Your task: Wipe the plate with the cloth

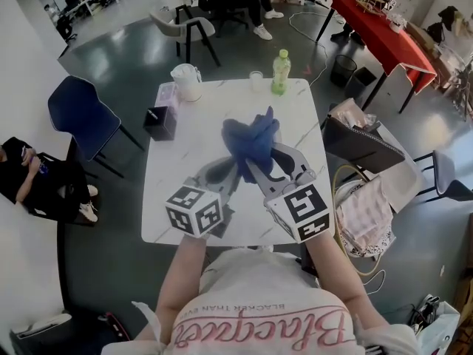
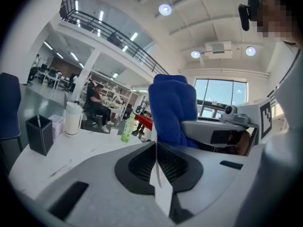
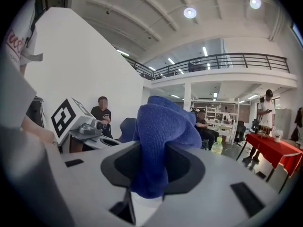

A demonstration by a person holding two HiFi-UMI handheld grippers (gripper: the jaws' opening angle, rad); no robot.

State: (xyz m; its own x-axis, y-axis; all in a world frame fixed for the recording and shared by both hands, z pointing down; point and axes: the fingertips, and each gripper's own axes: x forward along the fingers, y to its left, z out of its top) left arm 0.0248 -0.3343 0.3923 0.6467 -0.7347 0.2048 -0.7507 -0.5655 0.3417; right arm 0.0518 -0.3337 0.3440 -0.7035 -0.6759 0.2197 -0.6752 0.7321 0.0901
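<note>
Both grippers are raised above the white table [image 1: 185, 161], their jaws meeting under a bunched blue cloth [image 1: 251, 140]. My left gripper [image 1: 233, 170] is shut on a thin white edge, seemingly the plate [image 2: 160, 186] seen edge-on. The cloth [image 2: 174, 109] rises just beyond those jaws, with the right gripper [image 2: 222, 131] beside it. My right gripper [image 1: 256, 170] is shut on the cloth [image 3: 158, 141], which hangs down between its jaws. A white bit, probably the plate [image 3: 147, 207], shows under the cloth there. The cloth hides most of the plate in the head view.
On the table's far side stand a black box [image 1: 160, 122], a tissue pack [image 1: 168, 95], a white jug [image 1: 186, 82], a small cup [image 1: 256, 80] and a green bottle [image 1: 279, 72]. A blue chair [image 1: 77, 117] is at the left, a chair with clothes [image 1: 362, 154] at the right.
</note>
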